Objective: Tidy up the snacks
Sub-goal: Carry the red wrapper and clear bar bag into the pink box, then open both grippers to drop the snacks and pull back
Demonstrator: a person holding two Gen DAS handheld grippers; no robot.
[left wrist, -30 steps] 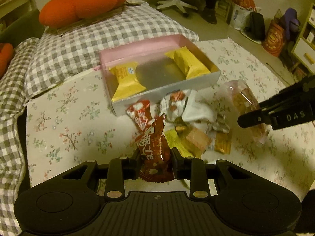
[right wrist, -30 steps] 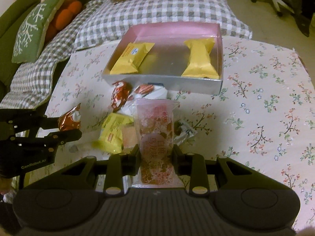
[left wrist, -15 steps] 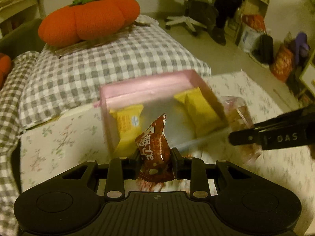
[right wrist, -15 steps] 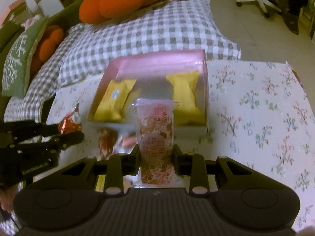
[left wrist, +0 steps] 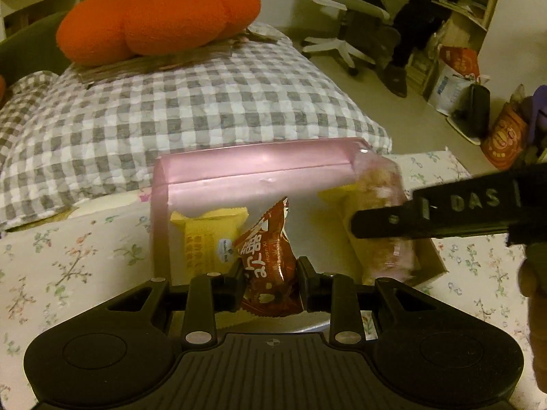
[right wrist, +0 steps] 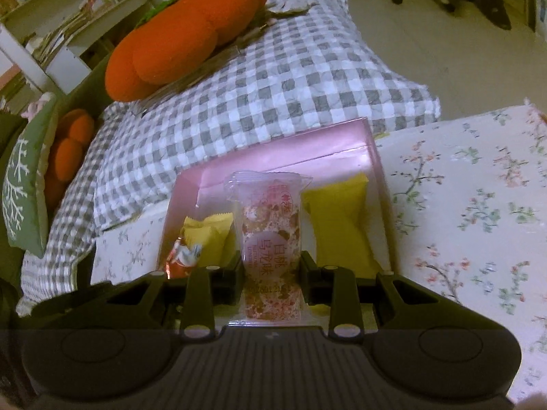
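My left gripper (left wrist: 269,273) is shut on a dark red snack packet (left wrist: 268,259) and holds it over the near part of the pink box (left wrist: 253,167). My right gripper (right wrist: 271,270) is shut on a clear pink-patterned snack pack (right wrist: 268,225), held over the same box (right wrist: 290,150). Two yellow packets lie in the box, one left (left wrist: 205,239) and one right (right wrist: 338,218). In the left wrist view the right gripper's finger (left wrist: 427,215) reaches in from the right with its pack (left wrist: 379,205). The red packet also shows in the right wrist view (right wrist: 181,256).
The box sits on a floral cloth (right wrist: 461,205). A grey checked cushion (left wrist: 191,102) with an orange plush pumpkin (left wrist: 157,17) lies just behind it. A green pillow (right wrist: 24,177) is far left. An office chair (left wrist: 345,10) and bags (left wrist: 506,136) stand on the floor beyond.
Both grippers moved forward from above the loose snack pile to over the pink box, each still holding its snack. The pile has dropped out of view.
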